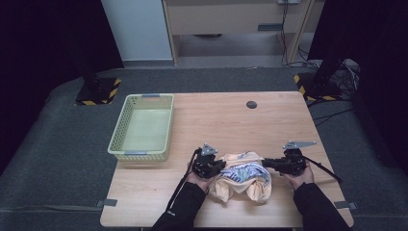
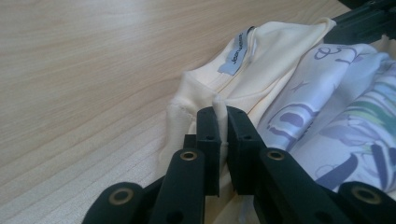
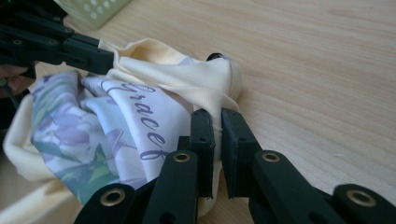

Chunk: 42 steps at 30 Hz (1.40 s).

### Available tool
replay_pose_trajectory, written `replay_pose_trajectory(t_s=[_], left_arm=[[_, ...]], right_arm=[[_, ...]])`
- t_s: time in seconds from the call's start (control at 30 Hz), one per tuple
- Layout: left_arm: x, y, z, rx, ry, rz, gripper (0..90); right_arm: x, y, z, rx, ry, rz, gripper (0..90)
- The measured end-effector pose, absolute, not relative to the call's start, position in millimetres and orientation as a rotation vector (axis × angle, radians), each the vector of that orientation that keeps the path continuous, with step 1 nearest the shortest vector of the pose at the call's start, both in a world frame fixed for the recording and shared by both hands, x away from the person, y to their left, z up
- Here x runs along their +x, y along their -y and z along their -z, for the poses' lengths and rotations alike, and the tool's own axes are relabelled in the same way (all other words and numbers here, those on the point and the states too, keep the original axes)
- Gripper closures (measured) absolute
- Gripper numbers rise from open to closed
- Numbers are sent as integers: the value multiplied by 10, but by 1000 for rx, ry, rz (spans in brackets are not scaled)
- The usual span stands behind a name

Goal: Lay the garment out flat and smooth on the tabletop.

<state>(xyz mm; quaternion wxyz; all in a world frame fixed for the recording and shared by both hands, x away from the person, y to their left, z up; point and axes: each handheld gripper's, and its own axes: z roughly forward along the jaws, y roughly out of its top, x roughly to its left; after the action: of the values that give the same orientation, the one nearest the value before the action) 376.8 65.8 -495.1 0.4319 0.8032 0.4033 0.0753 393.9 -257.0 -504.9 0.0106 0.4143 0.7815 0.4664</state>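
Observation:
A crumpled pale yellow T-shirt [image 1: 243, 179] with a purple and green flower print lies near the front edge of the wooden table [image 1: 231, 120]. My left gripper [image 1: 220, 164] is at its left side, shut on a fold of the yellow fabric [image 2: 219, 109] near the collar label [image 2: 237, 56]. My right gripper [image 1: 267, 163] is at its right side, shut on another fold of the shirt [image 3: 210, 88]. The printed lettering [image 3: 144, 116] faces up between them. In the right gripper view the left gripper [image 3: 100, 58] holds the far edge of the shirt.
A pale green plastic basket [image 1: 143, 126] stands on the table's left part, with nothing seen in it. A round dark cable hole [image 1: 251, 104] sits near the far edge. Bare wood lies beyond the shirt. Black stands and cables are on the floor behind.

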Motion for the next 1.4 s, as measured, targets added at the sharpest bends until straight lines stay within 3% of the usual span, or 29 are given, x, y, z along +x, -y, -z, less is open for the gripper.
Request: replay_pose_trajectory(t_s=[0.57,1.4], left_arm=[[3533,-769,4451,1899,-948,-256,848],[3567,-820,3767,1755,-874,-431,852]], right_arm=[[3787,2560,4619,1125,-2335,-1552,851],[3848,2423,4000,1016,-2118,-1637,856]])
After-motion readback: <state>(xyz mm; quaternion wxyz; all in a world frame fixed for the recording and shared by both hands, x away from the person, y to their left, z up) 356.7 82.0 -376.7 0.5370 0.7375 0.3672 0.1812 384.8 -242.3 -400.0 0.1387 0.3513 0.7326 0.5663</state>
